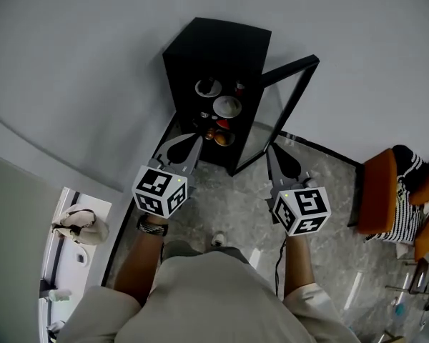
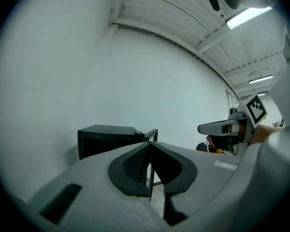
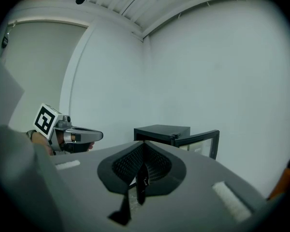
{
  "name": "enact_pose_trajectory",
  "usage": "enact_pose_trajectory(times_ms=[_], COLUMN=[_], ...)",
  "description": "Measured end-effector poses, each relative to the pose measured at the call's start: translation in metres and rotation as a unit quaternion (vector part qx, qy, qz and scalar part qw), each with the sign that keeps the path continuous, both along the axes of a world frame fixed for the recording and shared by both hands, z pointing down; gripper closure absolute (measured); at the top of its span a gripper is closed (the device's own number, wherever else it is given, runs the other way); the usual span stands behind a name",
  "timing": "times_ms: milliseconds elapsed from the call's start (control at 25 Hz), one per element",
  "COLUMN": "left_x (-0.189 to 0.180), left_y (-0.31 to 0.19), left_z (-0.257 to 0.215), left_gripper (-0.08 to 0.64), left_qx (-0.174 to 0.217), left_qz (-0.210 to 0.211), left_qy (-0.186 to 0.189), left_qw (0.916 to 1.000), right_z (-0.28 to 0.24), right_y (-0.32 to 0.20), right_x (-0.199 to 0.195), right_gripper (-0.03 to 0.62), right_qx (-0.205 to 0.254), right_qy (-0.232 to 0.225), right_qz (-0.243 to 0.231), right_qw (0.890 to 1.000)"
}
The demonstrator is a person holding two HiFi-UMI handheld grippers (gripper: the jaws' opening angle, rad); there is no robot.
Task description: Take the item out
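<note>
While we are standing over the black cabinet (image 1: 214, 45) in the upper centre of the head view, we are holding the left gripper (image 1: 195, 143) with its jaws clenched fully together. The dark ribbed pads are meeting along a thin seam and gripping nothing. The right gripper (image 1: 270, 151) is likewise pinching shut on empty air, its textured black pads pressing face to face inside their smooth grey, teardrop-shaped shells. Both grippers are pointing toward the cabinet from the lower middle of the frame, left at the left and right at the right, and their own views are showing the cabinet standing apart beyond the jaw tips. The cabinet is a matte, box-shaped unit, and its glass door (image 1: 275, 113), framed in thin black bars, is swinging wide open toward the right. Inside, the task's things are sitting on the shelves: a white bowl (image 1: 208, 87) uppermost, a pale round dish (image 1: 227, 106) below it, a red item (image 1: 222, 123) under that, and a small orange-brown piece (image 1: 210, 134) beside a dark bowl (image 1: 225, 139) lowest down. We cannot tell which one is to come out. The floor (image 1: 229, 206) is showing a mottled grey stone pattern, and an orange chair (image 1: 377, 191) with a striped cloth (image 1: 409, 188) is sitting at the right edge.
</note>
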State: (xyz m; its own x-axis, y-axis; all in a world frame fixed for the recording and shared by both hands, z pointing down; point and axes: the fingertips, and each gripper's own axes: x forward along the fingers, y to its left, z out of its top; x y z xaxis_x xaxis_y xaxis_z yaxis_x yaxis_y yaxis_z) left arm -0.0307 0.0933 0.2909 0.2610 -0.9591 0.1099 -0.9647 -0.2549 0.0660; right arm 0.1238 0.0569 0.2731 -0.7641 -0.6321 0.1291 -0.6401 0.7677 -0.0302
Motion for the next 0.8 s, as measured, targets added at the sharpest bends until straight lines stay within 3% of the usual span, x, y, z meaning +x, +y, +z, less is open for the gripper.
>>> enact_pose_trajectory(times_ms=[160,520,800], left_x=[-0.007,-0.033,-0.05], left_y=[-0.016,-0.073,-0.15], left_z=[0.011,0.058,0.108], left_gripper=[0.554,0.554,0.552], left_qx=[-0.014,-0.052,-0.098], left_qz=[0.002,0.035,0.065], left_qy=[0.011,0.106,0.07], left_qw=[0.9998,0.9924,0.9906], right_z=[0.013,0.037,0.066], right_y=[-0.019,-0.06,-0.111], right_x=[-0.004,-0.026,-0.051], right_gripper=[0.584,0.584,0.584], right_qx=[-0.015,-0.028,-0.036], right_qy=[0.0,0.023,0.052], right_qz=[0.002,0.01,0.037], right_qw=[1.0,0.999,0.997])
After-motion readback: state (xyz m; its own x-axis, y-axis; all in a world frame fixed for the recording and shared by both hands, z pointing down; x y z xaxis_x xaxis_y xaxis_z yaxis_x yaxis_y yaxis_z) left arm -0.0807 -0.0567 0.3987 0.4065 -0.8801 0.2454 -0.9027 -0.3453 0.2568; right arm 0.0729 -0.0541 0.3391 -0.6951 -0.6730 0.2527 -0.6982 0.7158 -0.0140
